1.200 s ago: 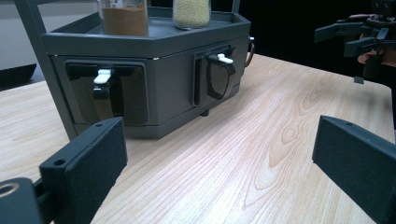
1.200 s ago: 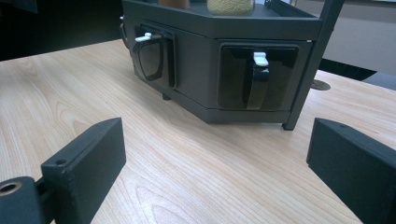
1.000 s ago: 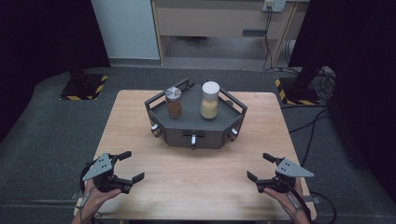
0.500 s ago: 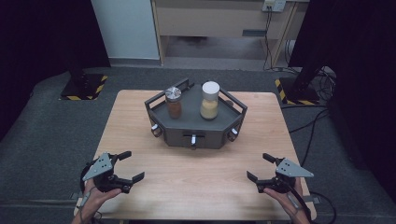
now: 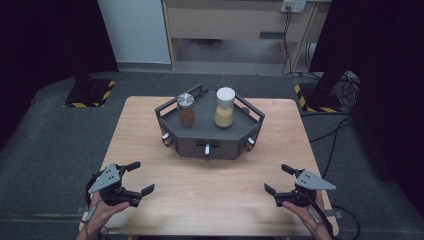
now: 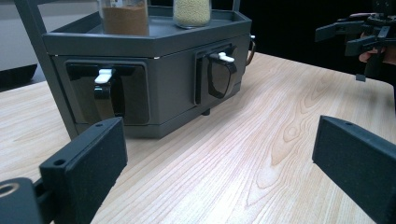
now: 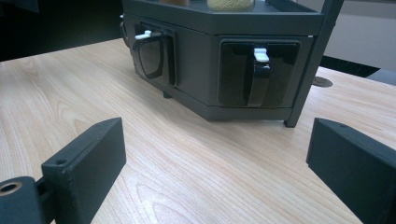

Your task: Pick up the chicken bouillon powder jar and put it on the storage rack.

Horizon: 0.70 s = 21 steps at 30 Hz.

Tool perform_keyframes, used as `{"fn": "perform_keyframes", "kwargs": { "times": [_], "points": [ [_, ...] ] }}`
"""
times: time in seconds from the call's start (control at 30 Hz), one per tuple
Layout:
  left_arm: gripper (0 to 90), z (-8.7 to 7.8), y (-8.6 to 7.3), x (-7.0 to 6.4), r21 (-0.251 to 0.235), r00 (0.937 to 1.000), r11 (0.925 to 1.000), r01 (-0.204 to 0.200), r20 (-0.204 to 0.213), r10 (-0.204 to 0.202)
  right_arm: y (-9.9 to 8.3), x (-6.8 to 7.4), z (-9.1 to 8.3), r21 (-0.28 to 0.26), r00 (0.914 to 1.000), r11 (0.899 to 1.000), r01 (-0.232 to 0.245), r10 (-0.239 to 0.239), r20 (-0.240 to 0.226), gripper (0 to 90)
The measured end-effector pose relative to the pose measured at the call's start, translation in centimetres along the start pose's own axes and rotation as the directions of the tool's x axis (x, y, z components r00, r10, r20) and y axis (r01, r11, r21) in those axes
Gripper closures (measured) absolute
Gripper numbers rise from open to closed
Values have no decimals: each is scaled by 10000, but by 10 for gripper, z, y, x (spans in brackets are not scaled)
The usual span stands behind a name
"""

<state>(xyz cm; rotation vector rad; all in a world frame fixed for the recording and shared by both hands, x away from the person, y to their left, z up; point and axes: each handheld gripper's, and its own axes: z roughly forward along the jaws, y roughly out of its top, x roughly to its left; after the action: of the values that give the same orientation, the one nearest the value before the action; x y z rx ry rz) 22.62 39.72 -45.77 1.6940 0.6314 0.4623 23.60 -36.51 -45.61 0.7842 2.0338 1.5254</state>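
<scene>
Nothing has moved since the earlier frames: the left gripper (image 5: 134, 183) at lower left and right gripper (image 5: 275, 182) at lower right hover with jaws spread, empty. The dark grey hexagonal metal rack (image 5: 210, 135) sits at frame centre, well apart from both, so no reach has begun.

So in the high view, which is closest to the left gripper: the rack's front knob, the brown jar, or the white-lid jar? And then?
From the left gripper:
1. Front knob, low on the rack's near face, middle of the table.
2. Brown jar, on the rack's left side.
3. White-lid jar, on the rack's right side, farthest.
</scene>
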Motion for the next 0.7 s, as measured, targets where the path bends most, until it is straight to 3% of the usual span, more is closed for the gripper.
{"fn": "perform_keyframes", "kwargs": {
  "times": [0.7],
  "points": [
    [19, 0, 0, 0, -6, 10000, 10000, 1, -24, -1, -1, -1, -1, -4, 10000, 10000, -73, 73, 61, 56]
  ]
}}
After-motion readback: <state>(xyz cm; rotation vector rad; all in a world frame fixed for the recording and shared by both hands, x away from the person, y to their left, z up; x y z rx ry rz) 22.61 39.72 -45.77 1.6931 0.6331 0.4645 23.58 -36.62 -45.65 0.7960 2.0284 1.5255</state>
